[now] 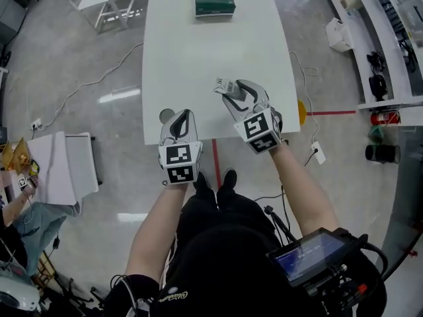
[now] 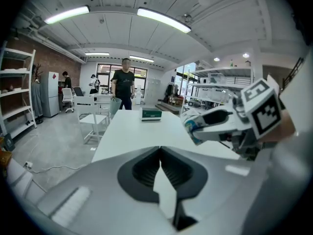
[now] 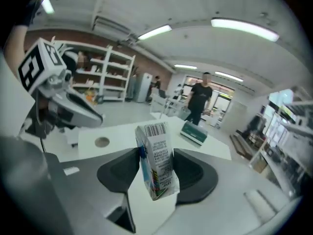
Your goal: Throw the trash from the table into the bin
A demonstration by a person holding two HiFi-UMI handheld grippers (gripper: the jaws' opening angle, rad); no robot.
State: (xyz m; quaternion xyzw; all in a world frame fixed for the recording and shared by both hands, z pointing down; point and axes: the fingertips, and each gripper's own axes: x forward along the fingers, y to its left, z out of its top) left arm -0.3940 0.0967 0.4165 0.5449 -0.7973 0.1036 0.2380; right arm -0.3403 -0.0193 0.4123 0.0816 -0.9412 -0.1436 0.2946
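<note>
A small white drink carton with a barcode is held above the near right part of the white table. My right gripper is shut on the carton, its pads pressing both sides, and the carton stands roughly upright between them. My left gripper hovers at the table's near left edge, shut with its tips touching and nothing between them. The left gripper view shows the right gripper with the carton at its tip. A pale green bin stands on the floor past the table's far end.
A green box lies at the table's far end. A round grey cable hole sits near the left gripper. A white chair stands far left, and a person stands beyond the table. Cables trail on the floor, and shelves line the right side.
</note>
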